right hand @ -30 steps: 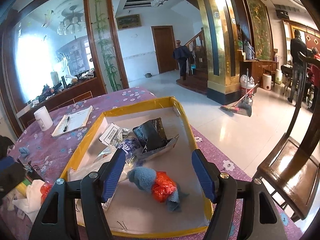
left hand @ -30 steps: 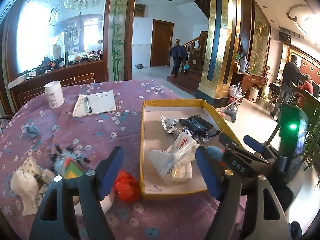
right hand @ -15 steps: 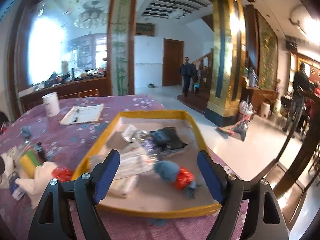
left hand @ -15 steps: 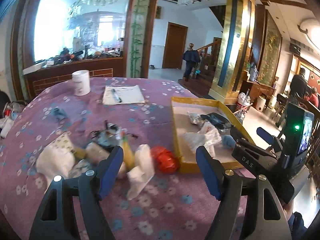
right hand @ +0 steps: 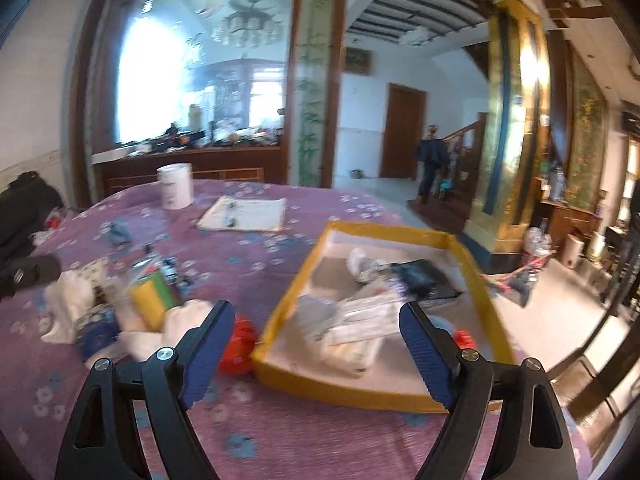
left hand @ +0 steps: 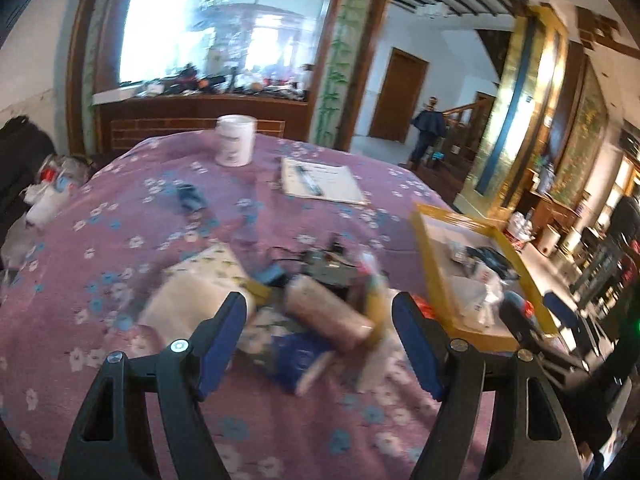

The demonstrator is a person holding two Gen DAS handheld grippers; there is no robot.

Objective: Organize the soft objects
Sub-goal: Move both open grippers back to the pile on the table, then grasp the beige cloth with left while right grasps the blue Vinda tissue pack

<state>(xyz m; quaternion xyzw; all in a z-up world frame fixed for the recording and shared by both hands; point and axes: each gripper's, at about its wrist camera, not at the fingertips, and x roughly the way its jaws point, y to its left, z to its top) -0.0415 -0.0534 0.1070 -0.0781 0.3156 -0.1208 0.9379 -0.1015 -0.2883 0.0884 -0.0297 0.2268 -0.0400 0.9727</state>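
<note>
Left wrist view: looks down, blurred, on the loose heap lying on the purple cloth [left hand: 160, 220]. Shows the left gripper [left hand: 318, 308] spread wide and empty, with a pinkish roll [left hand: 328, 312] ahead between the fingers, a white cloth [left hand: 192, 292] just to the left of it and a blue packet [left hand: 300, 356] nearer. Right wrist view: shows the right gripper [right hand: 316, 312] facing the yellow tray [right hand: 360, 388], jaws just opening wider, nothing between them. Places the sorted soft things inside that tray and a red crumpled piece [right hand: 240, 344] just outside its near corner.

Likely risks: closing on the tangled heap and lifting two things at once, or snagging the dark wired gadget [left hand: 324, 268] behind the roll; catching the tray rim with a spread finger and shoving the tray; misjudging the reach in this blur.
</note>
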